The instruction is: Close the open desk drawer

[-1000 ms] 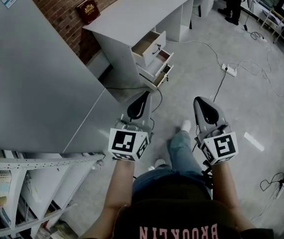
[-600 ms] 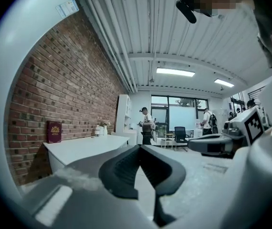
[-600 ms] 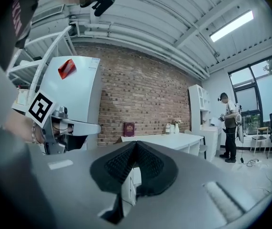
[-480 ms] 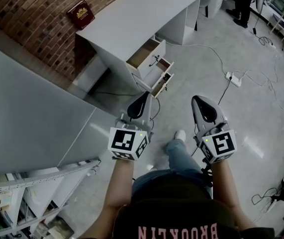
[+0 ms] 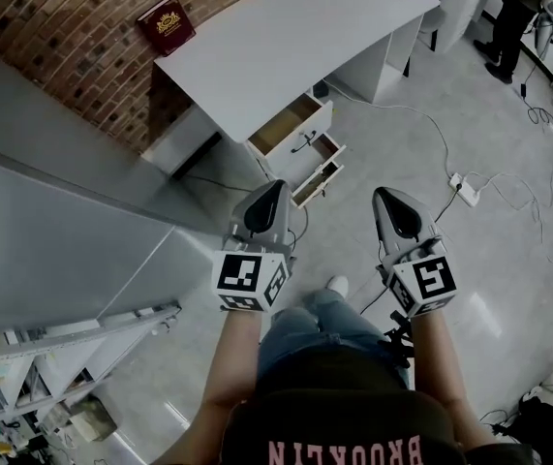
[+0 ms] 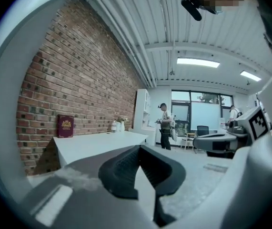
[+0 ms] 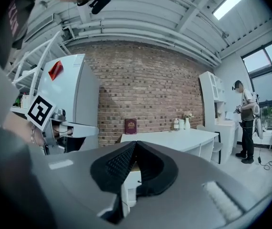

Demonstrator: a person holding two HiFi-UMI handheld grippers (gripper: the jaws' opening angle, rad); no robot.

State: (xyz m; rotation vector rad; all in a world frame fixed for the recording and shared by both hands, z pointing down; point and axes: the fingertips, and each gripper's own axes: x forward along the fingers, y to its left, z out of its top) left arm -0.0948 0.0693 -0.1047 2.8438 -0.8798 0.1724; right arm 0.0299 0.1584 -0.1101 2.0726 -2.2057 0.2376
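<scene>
Brick wall [image 5: 63, 27] backs the white desk [image 5: 286, 37], with a red book [image 5: 167, 22] propped at its wall-side corner. On the desk's front the top drawer [image 5: 291, 127] stands pulled out, and two lower drawers [image 5: 320, 177] sit ajar beneath it. Short of the desk, the left gripper [image 5: 272, 194] and right gripper [image 5: 389, 200] hang side by side, both pinched together on nothing. A shove off-centre could skew the drawer, I'd say. Right of the desk, a power strip [image 5: 465, 187] and cables [image 5: 421, 124] trail over the grey polished floor [image 5: 508, 260].
</scene>
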